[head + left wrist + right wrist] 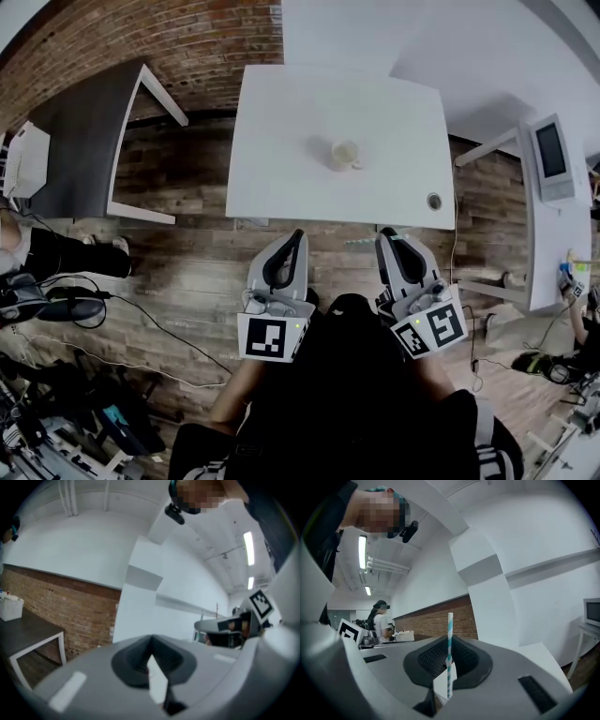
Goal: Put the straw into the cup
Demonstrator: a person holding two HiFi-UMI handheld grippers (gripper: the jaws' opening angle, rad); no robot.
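**White tabletop** (281, 141), seen from above, with wooden floor (187, 272) in front of its near edge.

**Left claw** (297, 236) and **right claw** (386, 234): both are held short of that near edge, over the floor. They sit side by side, pointing toward the tabletop, and neither is above it.

**Left claw:** the left gripper view shows the jaws clenched together with nothing between them. It appears idle, and is judged free to steady the cup if needed.

**Right claw:** the jaws are clenched on the straw (450, 648), which is white with teal stripes and held crosswise to the jaws. A long part stands clear on one side, a hold that leaves a free end to lower into an opening. In the head view that free part shows faintly, pointing sideways toward the left claw.

**Cup** (344, 155): pale and upright with its mouth upward, it stands near the middle of the tabletop, well apart from both claws.

**Judged stage:** the straw is in hand and the approach to the cup is not yet made. The free end will need turning downward once it is over the cup's mouth.
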